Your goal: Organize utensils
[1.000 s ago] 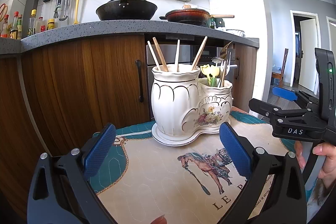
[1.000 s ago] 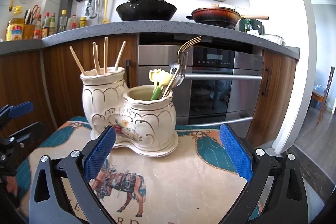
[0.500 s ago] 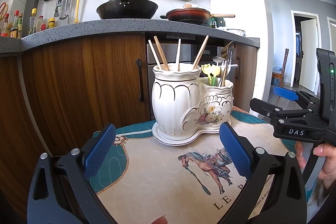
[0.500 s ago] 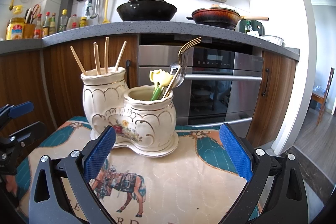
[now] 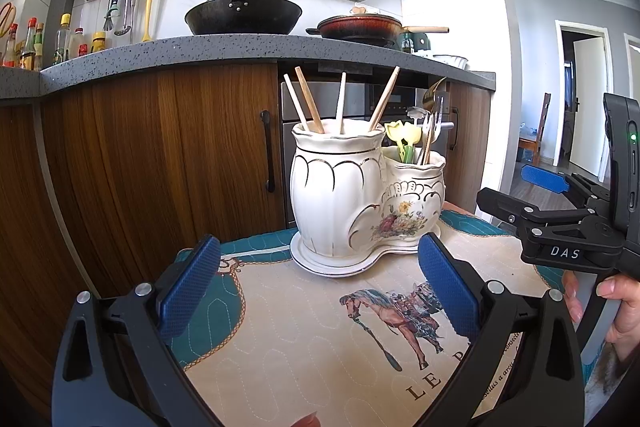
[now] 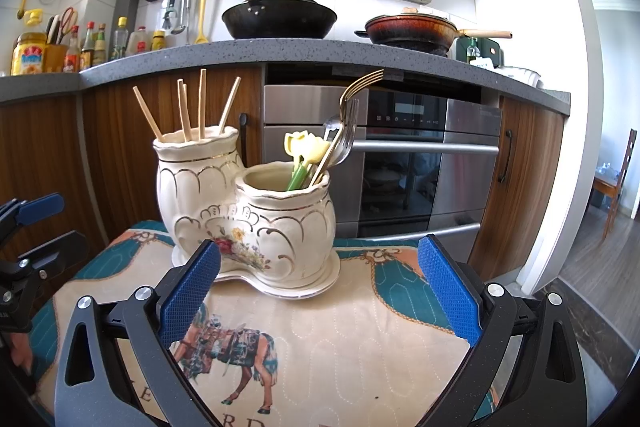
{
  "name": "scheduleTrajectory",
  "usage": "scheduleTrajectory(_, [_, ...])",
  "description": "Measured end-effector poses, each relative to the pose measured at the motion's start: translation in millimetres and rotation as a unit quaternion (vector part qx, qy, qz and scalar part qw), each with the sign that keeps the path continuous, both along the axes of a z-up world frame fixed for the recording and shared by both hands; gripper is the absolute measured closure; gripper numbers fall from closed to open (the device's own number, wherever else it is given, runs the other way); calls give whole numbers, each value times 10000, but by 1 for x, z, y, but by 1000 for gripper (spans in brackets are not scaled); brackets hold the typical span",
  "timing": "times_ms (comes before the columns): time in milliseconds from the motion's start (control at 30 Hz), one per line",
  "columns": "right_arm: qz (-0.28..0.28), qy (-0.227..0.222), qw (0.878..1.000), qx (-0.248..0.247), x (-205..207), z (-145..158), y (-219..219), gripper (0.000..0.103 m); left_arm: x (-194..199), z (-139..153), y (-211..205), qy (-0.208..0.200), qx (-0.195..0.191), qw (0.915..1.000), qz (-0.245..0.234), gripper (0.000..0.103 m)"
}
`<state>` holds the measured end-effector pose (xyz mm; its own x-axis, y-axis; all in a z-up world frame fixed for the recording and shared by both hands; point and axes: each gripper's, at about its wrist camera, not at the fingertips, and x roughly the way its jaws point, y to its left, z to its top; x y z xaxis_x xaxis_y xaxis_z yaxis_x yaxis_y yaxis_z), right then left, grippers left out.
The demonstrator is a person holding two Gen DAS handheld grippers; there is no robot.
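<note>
A white ceramic double holder (image 5: 360,199) (image 6: 248,211) stands on a small table with a horse-print cloth (image 5: 320,327) (image 6: 340,331). Its tall pot holds several wooden chopsticks (image 5: 310,105) (image 6: 192,111). Its low pot holds metal forks and a spoon (image 6: 344,123) (image 5: 430,119) and yellow-green plastic utensils (image 6: 304,155) (image 5: 404,141). My left gripper (image 5: 318,291) is open and empty, in front of the holder. My right gripper (image 6: 318,291) is open and empty, also short of the holder; it shows in the left wrist view (image 5: 560,211).
Behind the table are wooden cabinets (image 5: 160,155), a steel oven (image 6: 420,163) and a grey counter (image 6: 280,53) with a black wok (image 6: 280,15) and a red pan (image 6: 412,29). Bottles (image 6: 80,45) stand at the left. The left gripper shows at the right wrist view's left edge (image 6: 28,239).
Almost nothing has changed. Both views have shifted very slightly; both grippers stay open and empty in front of the holder.
</note>
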<state>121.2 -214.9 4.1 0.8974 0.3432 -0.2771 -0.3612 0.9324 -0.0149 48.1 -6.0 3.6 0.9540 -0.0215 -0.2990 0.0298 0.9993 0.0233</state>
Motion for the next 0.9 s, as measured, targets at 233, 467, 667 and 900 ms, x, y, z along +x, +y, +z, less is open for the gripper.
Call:
scheduleTrajectory(233, [3,-5,10000,1,0,0,0,5,0,-4,0,17,-16,10000,12,6])
scheduleTrajectory(467, [2,-3,10000,0,0,0,0,5,1,-3,1,18,-16,10000,12,6])
scheduleTrajectory(667, [2,-1,10000,-2,0,0,0,5,1,-3,1,21,-19,10000,11,6])
scheduleTrajectory(900, [-11,8,10000,1,0,0,-1,5,1,-3,1,43,-24,10000,12,6])
